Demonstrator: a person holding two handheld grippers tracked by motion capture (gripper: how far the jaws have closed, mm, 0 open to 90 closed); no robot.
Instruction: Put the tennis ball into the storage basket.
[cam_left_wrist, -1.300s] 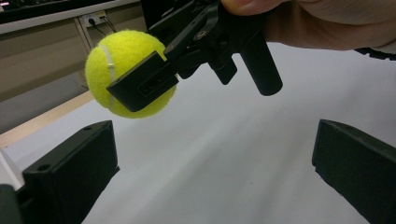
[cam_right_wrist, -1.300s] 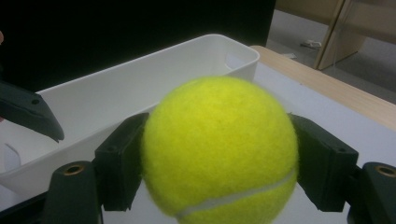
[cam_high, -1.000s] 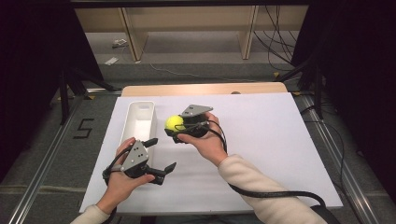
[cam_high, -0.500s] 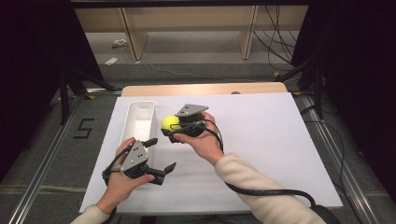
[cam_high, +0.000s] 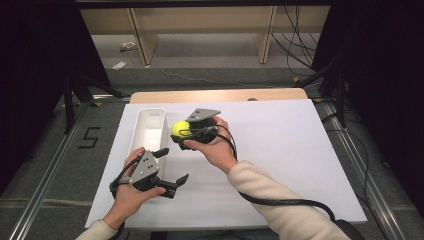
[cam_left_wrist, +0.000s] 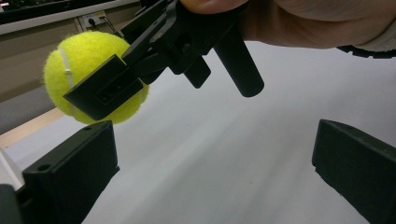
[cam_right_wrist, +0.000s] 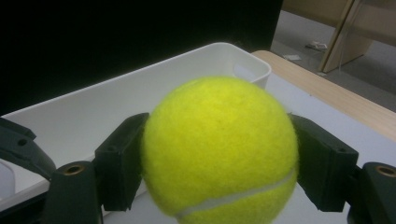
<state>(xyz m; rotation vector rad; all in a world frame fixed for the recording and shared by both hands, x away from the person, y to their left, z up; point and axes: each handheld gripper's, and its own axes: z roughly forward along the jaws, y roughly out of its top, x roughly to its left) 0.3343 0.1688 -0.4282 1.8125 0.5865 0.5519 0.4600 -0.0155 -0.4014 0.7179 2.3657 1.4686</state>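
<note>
A yellow tennis ball (cam_high: 179, 128) is held in my right gripper (cam_high: 181, 134), just right of a white bin (cam_high: 150, 119) on the white table sheet. The right gripper view has the ball (cam_right_wrist: 219, 149) squeezed between both black jaws, with the bin (cam_right_wrist: 140, 93) right behind it. My left gripper (cam_high: 172, 166) stands open low over the sheet near the front left, nothing between its jaws. From the left gripper view, the ball (cam_left_wrist: 79, 60) and the right gripper (cam_left_wrist: 109, 86) hang above and ahead of the open left gripper (cam_left_wrist: 215, 177).
The white sheet (cam_high: 300, 150) covers most of the table, with a wooden strip (cam_high: 220, 95) along its far edge. The bin's inside looks bare. Black cables (cam_high: 280, 202) trail from the right gripper over the front of the sheet.
My right gripper has carried the ball leftward, closer to the bin. The left gripper has stayed about where it was.
</note>
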